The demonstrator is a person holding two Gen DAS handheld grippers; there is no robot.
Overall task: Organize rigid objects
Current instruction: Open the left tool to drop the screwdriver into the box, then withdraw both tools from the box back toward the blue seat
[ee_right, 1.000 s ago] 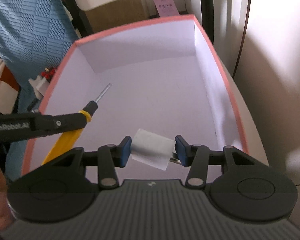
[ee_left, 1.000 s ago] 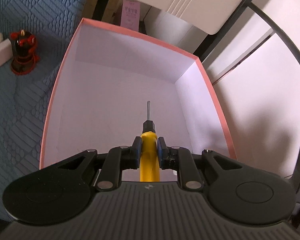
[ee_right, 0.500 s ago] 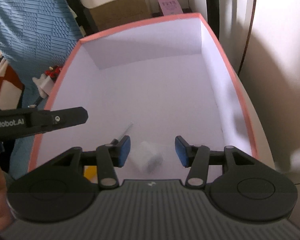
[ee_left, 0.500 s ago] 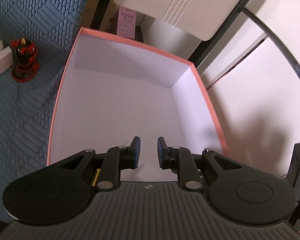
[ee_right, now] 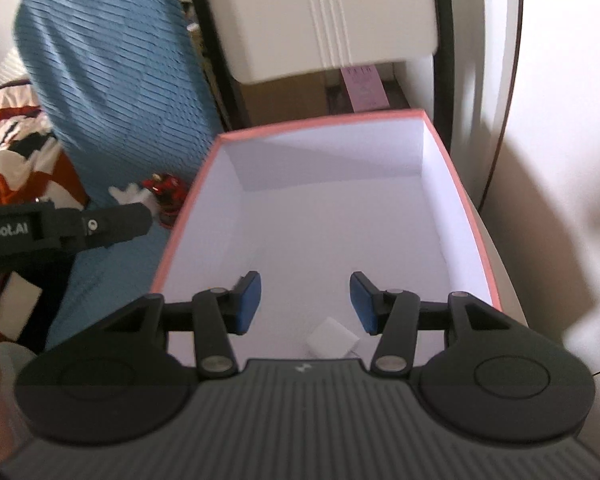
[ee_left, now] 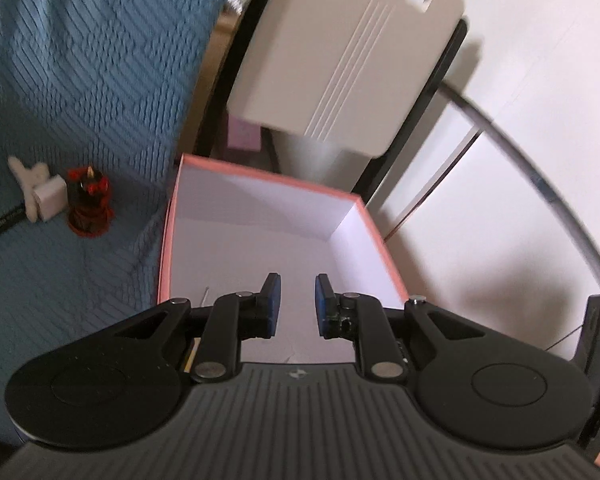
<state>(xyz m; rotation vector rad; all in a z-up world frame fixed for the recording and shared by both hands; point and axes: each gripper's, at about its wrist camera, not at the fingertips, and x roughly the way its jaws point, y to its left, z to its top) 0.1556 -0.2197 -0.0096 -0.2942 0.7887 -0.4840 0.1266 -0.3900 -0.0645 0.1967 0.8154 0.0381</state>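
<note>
A pink-rimmed box with a white inside [ee_left: 172,216] [ee_right: 188,196] lies ahead of both grippers. My left gripper [ee_left: 297,304] is open and empty above the box's near end; a thin screwdriver tip [ee_left: 205,295] shows beside its left finger, on the box floor. My right gripper [ee_right: 305,302] is open and empty above the box. A white cube [ee_right: 332,342] lies on the box floor just below it. A red and black figurine [ee_left: 89,204] [ee_right: 165,188] and a white block [ee_left: 50,196] stand on the blue quilt left of the box.
A blue quilted cover [ee_left: 60,100] spreads to the left. A white plush piece [ee_left: 26,178] and a black tag [ee_left: 4,222] lie near the figurine. A white panel [ee_left: 340,60] and black frame stand behind the box. The left gripper's arm [ee_right: 60,228] crosses the right view's left.
The left gripper let go of the yellow screwdriver and the right gripper let go of the white cube, both into the box. Both grippers have since pulled back and up.
</note>
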